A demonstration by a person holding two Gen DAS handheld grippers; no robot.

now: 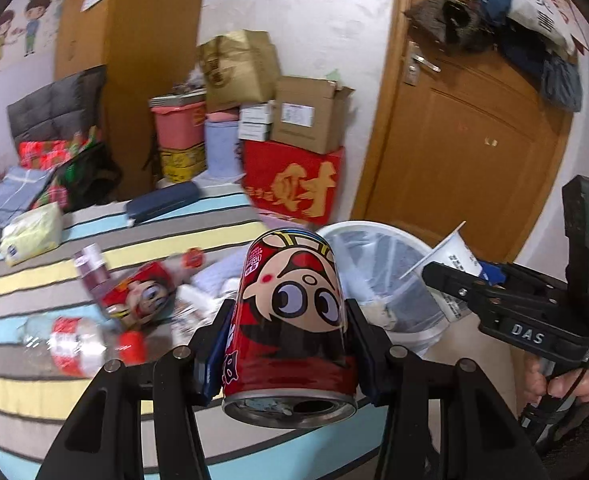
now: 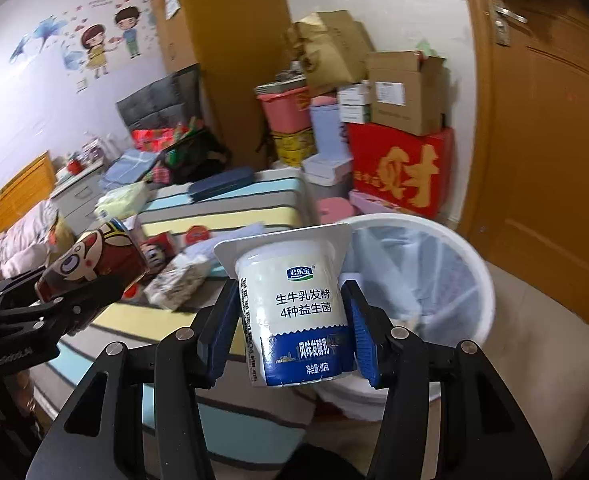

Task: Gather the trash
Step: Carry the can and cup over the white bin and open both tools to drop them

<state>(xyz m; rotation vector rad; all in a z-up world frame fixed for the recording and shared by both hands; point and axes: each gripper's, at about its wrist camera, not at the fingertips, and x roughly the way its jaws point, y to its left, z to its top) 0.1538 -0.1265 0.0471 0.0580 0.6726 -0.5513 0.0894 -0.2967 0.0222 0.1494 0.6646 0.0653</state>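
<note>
Trash in both hands now — the left hand-held gripper (image 1: 290, 344) is clamped on a red cartoon can (image 1: 292, 320), held tilted with its open end toward the camera, above the edge of the striped bed (image 1: 34, 392). The right hand-held gripper (image 2: 290, 320) is closed around a white and blue yogurt cup (image 2: 294, 308), upside down, just beside the white bin (image 2: 470, 264) — the bin is lined with a pale bag. A second red can (image 1: 142, 296) and a plastic bottle (image 1: 82, 344) lie on the bed
</note>
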